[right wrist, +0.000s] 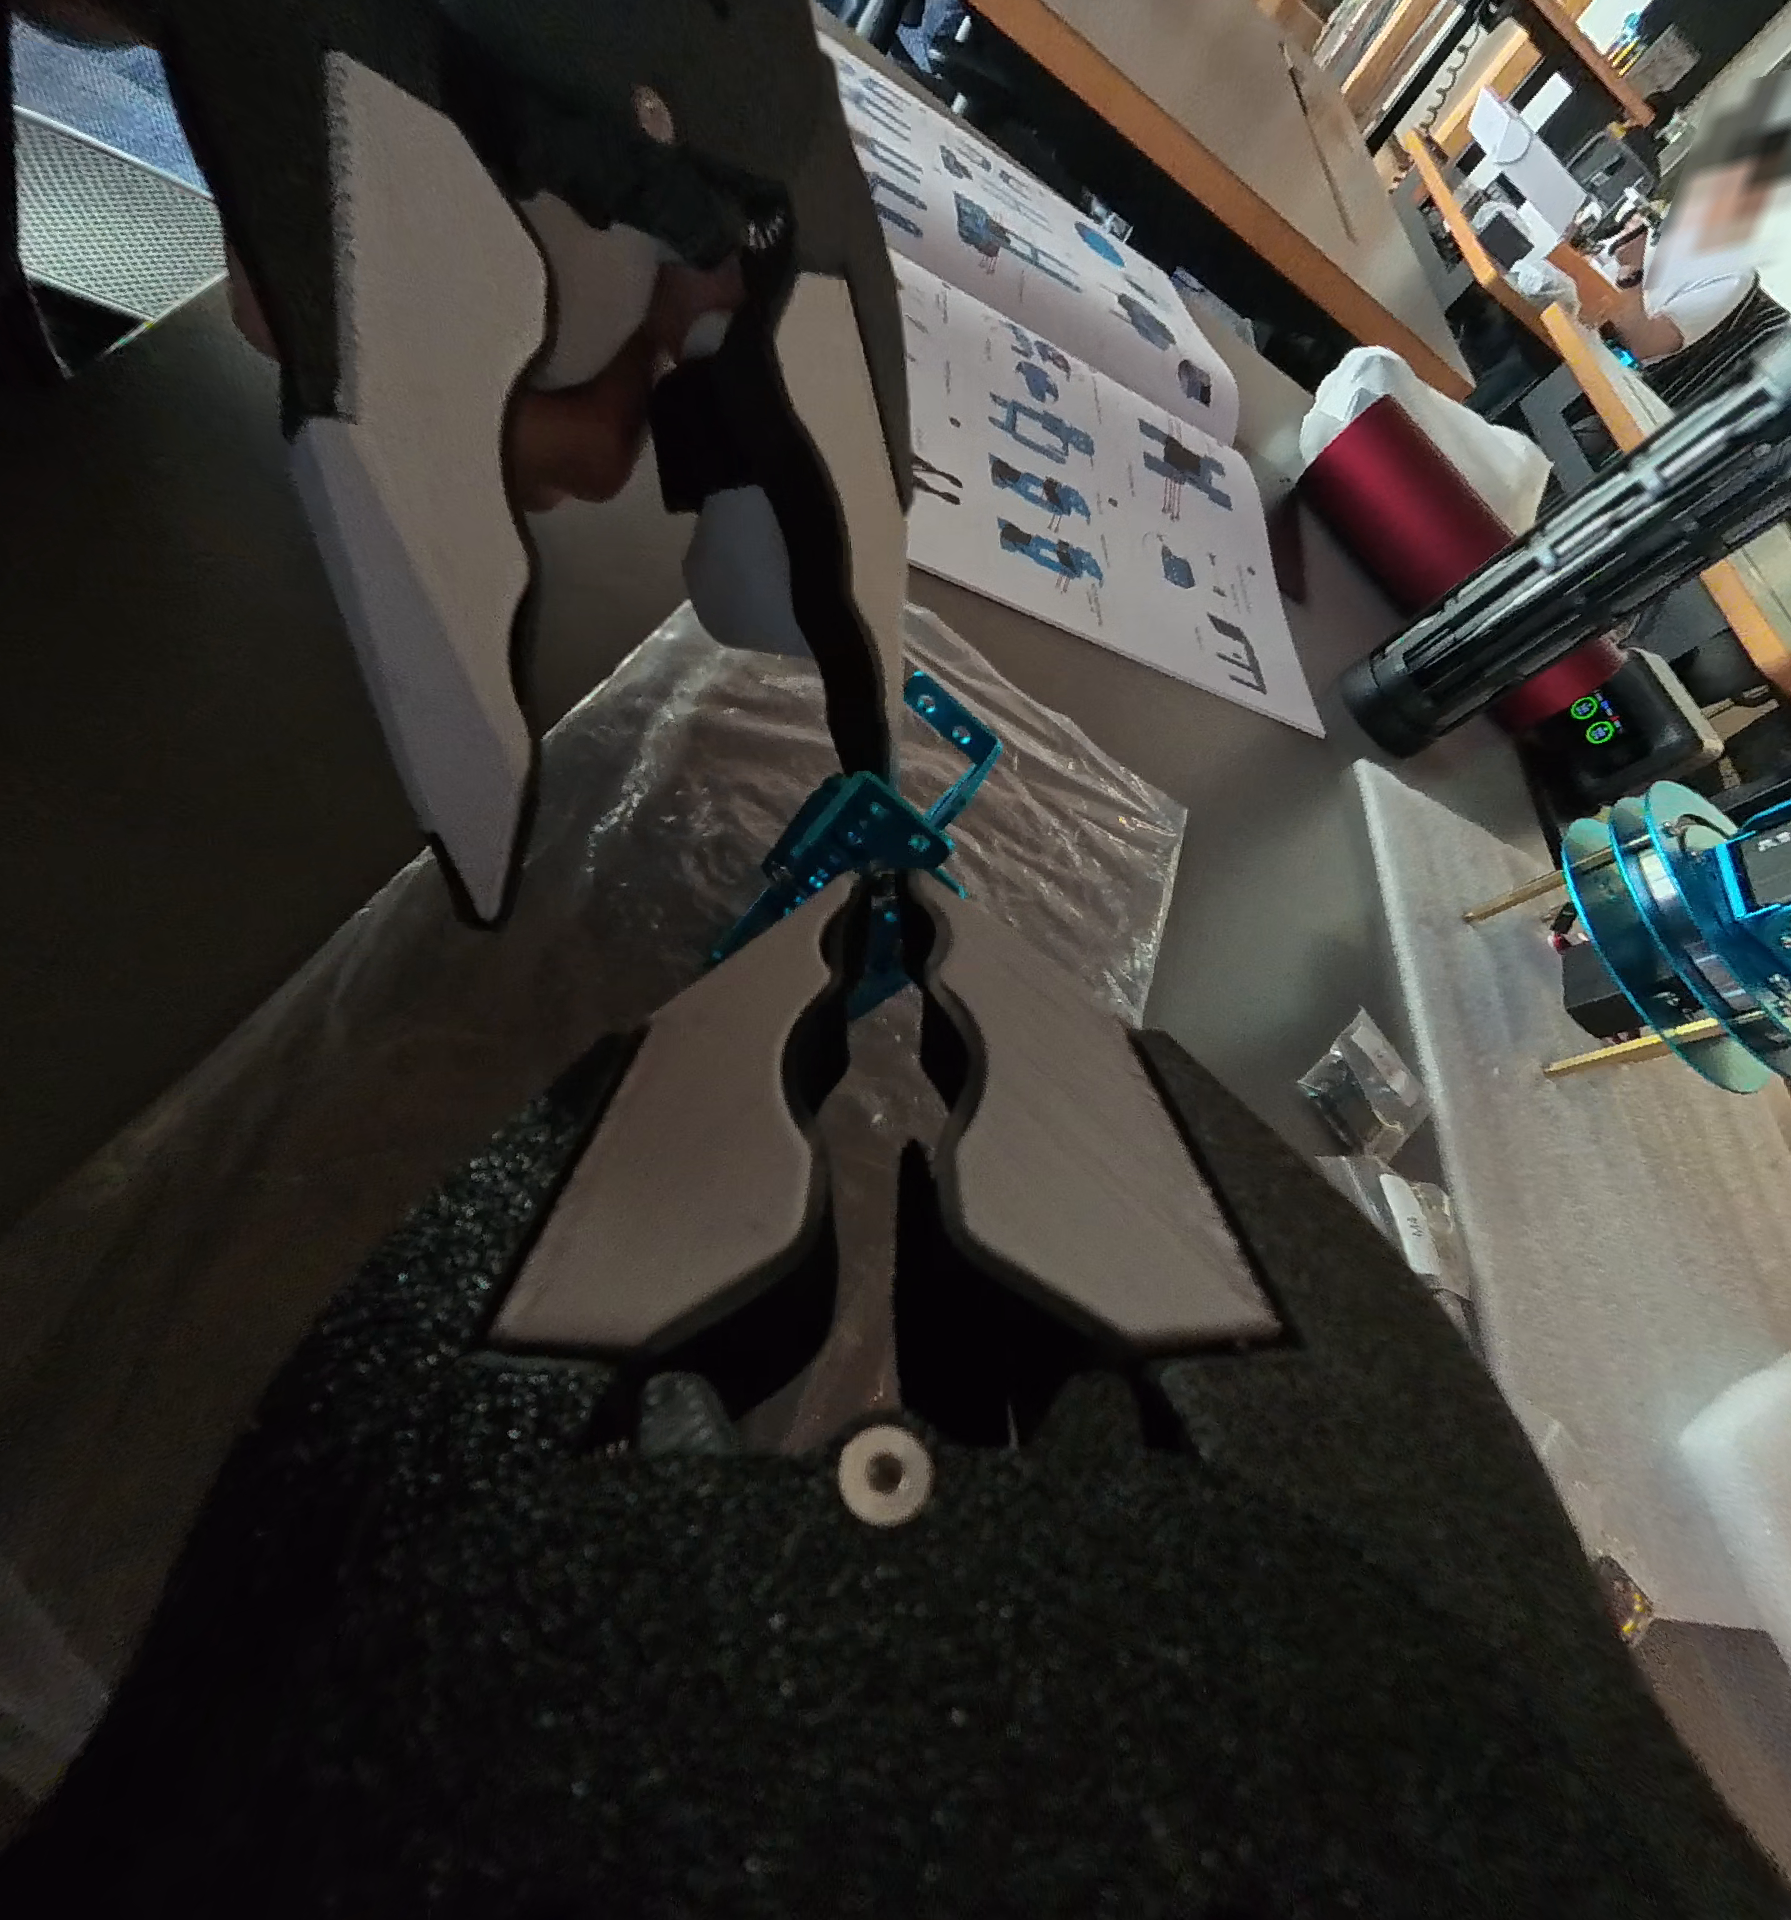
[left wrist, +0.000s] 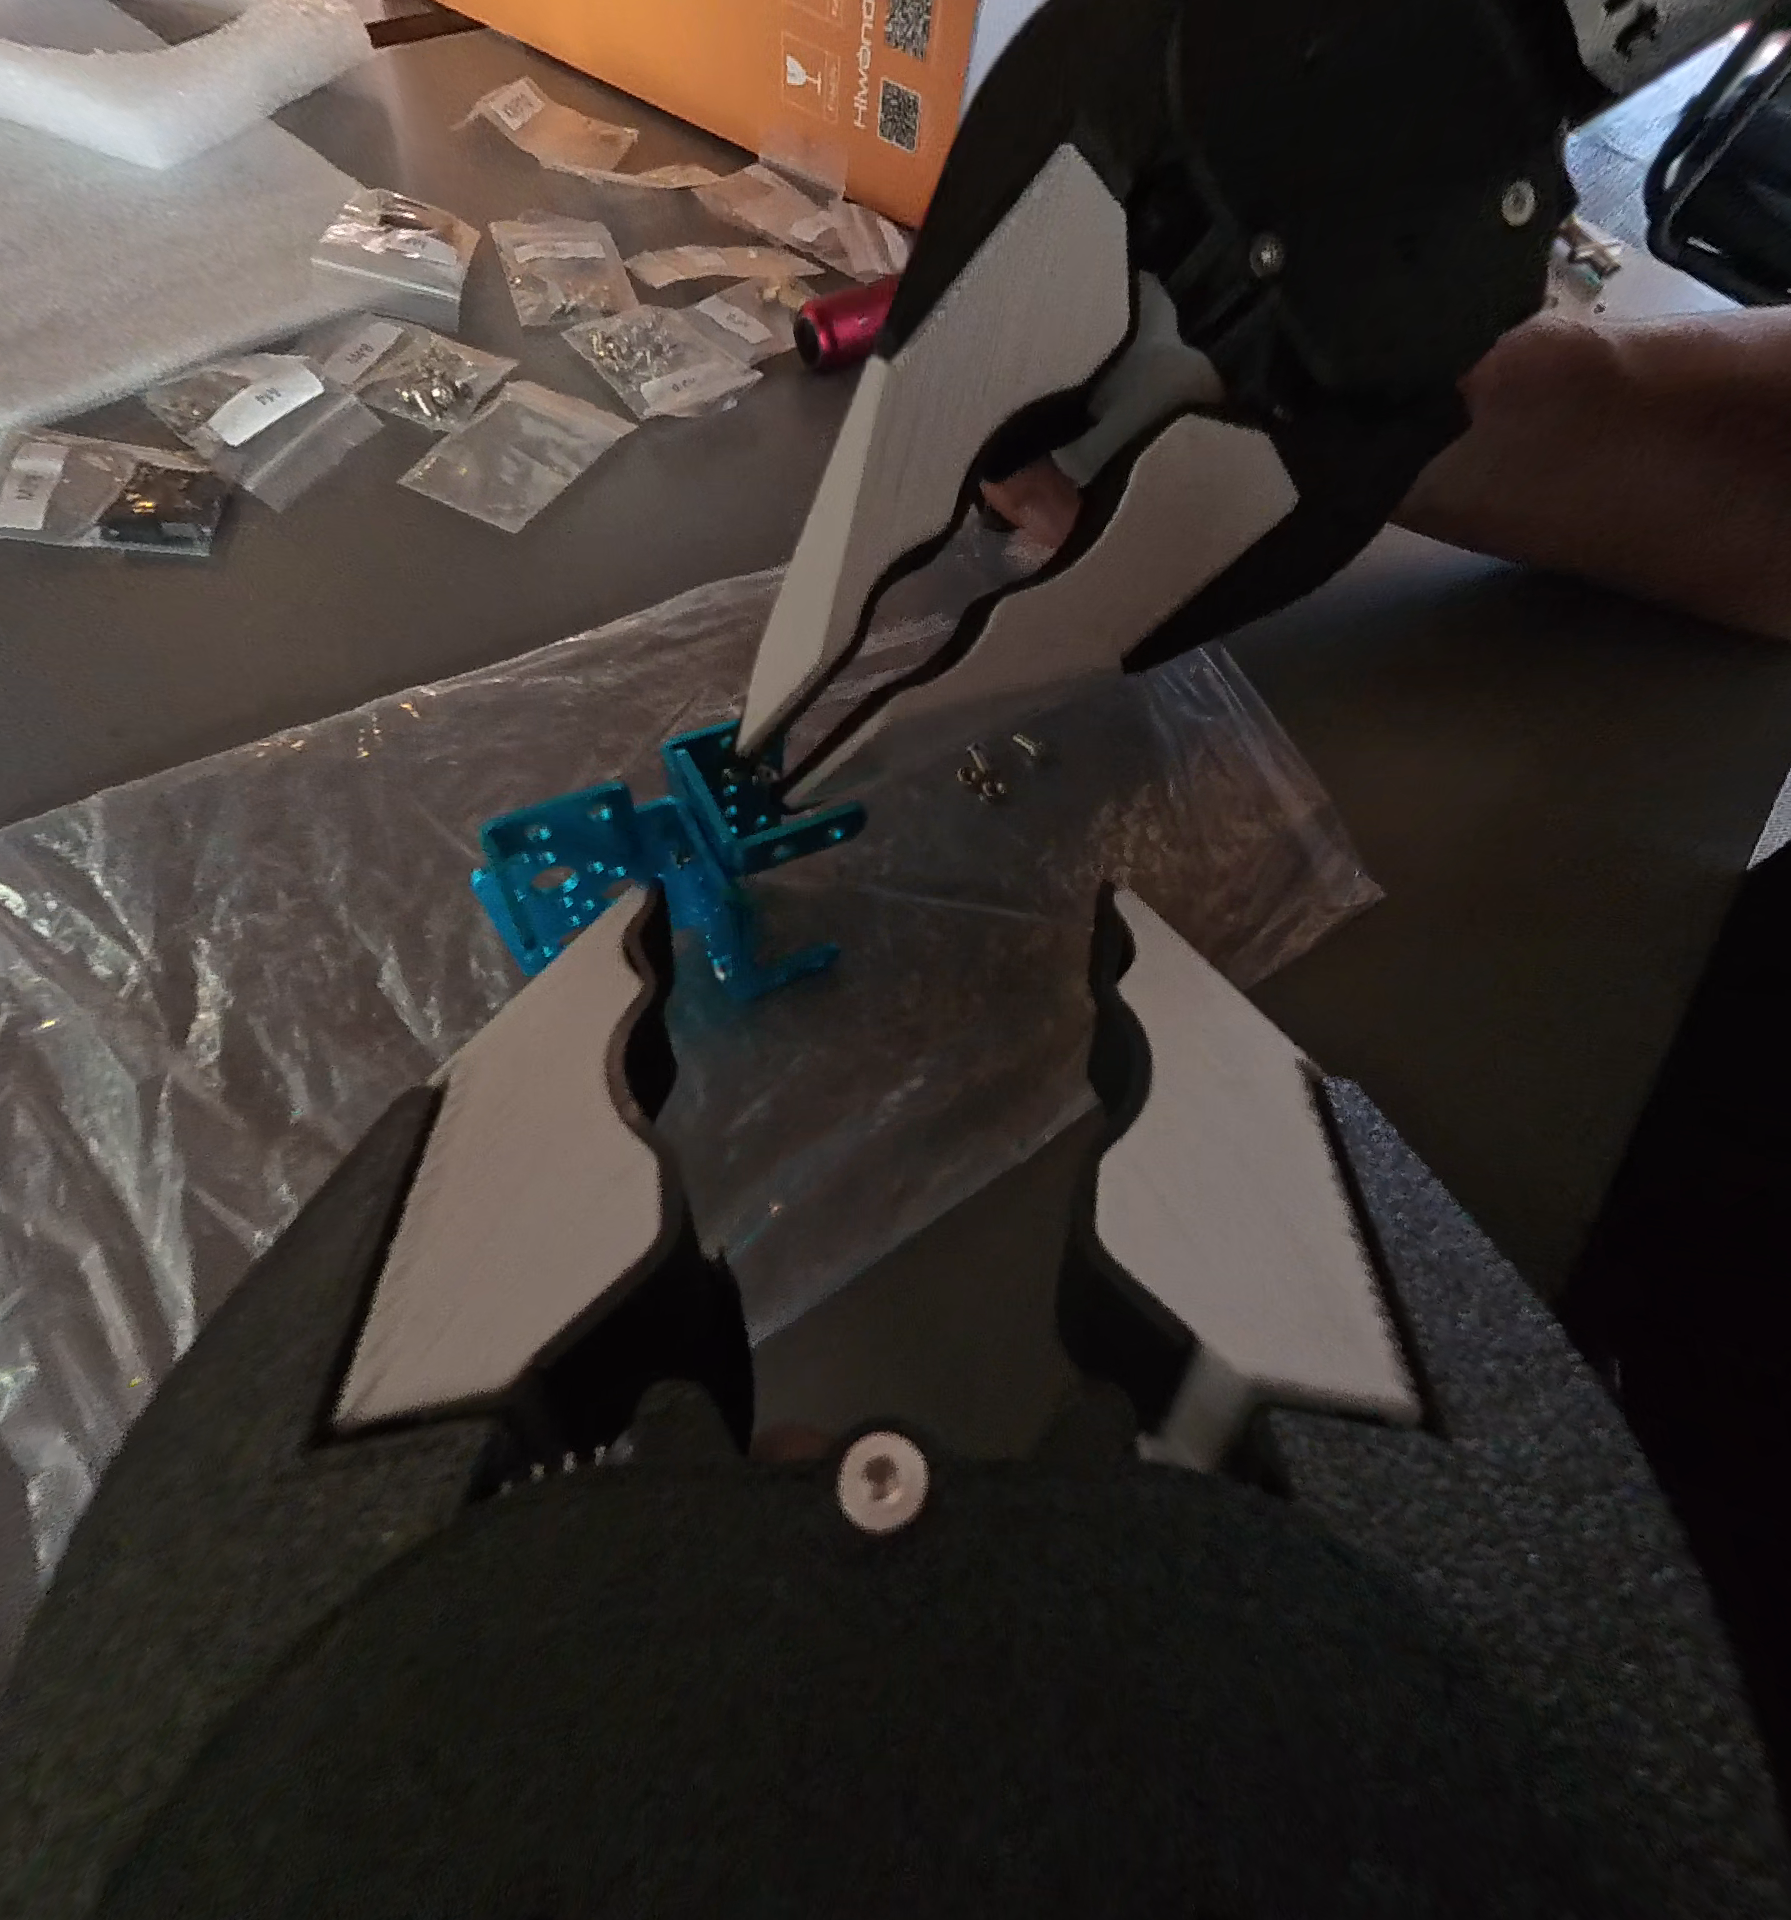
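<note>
Writing and square codes stand on the orange box [left wrist: 766,83], white labels on the bags [left wrist: 267,400], print on the booklet [right wrist: 1078,436]

Each wrist camera looks closely down along its own fingers at the table [left wrist: 299,644]. Both views share the blue brackets [left wrist: 662,873] on the clear plastic sheet [left wrist: 247,935], seen from opposing sides.

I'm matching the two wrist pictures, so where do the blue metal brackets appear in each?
Left wrist view: blue metal brackets at centre, on the clear plastic bag.
Right wrist view: centre, slightly above the middle, at the right gripper tips.
Shared landmark: the clear plastic bag.
</note>
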`<state>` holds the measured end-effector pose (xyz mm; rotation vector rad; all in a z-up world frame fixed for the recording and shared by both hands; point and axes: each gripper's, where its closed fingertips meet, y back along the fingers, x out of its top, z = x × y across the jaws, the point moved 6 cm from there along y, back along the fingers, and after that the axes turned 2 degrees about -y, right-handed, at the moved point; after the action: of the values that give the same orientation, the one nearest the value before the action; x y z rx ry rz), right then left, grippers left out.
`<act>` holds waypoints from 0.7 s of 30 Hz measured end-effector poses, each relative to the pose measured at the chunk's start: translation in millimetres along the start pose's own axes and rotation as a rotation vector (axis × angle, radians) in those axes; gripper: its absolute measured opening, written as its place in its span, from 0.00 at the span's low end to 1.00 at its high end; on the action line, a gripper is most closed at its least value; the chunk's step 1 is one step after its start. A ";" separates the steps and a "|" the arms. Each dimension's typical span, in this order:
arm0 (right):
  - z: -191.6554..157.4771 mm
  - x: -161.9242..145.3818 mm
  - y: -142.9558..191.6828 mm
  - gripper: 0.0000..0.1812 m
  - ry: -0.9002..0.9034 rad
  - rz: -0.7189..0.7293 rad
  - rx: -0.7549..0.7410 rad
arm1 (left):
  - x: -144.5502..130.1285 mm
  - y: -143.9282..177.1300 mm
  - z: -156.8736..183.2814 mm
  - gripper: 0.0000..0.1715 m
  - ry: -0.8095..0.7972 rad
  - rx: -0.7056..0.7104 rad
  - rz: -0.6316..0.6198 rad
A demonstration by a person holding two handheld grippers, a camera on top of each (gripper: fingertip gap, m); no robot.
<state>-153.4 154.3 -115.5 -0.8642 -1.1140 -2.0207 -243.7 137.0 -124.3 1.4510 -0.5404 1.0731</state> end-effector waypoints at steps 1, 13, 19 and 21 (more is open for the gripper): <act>-0.8 -0.4 -0.4 0.02 0.006 -0.001 -0.004 | 0.7 -1.6 0.2 0.48 0.000 -0.002 0.002; 2.9 -5.1 -5.0 0.02 0.037 -0.021 -0.067 | 7.6 -7.6 -2.6 0.49 -0.001 -0.041 0.022; 3.8 -7.4 -5.7 0.02 0.024 -0.022 -0.059 | 7.1 -4.7 -6.8 0.42 0.012 -0.055 0.035; 4.3 -7.7 -6.1 0.02 0.021 -0.017 -0.056 | 6.8 -3.9 -8.2 0.40 0.013 -0.058 0.037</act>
<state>-153.0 162.4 -122.5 -0.8617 -1.0610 -2.0789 -239.7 147.3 -121.6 1.3871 -0.5867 1.0862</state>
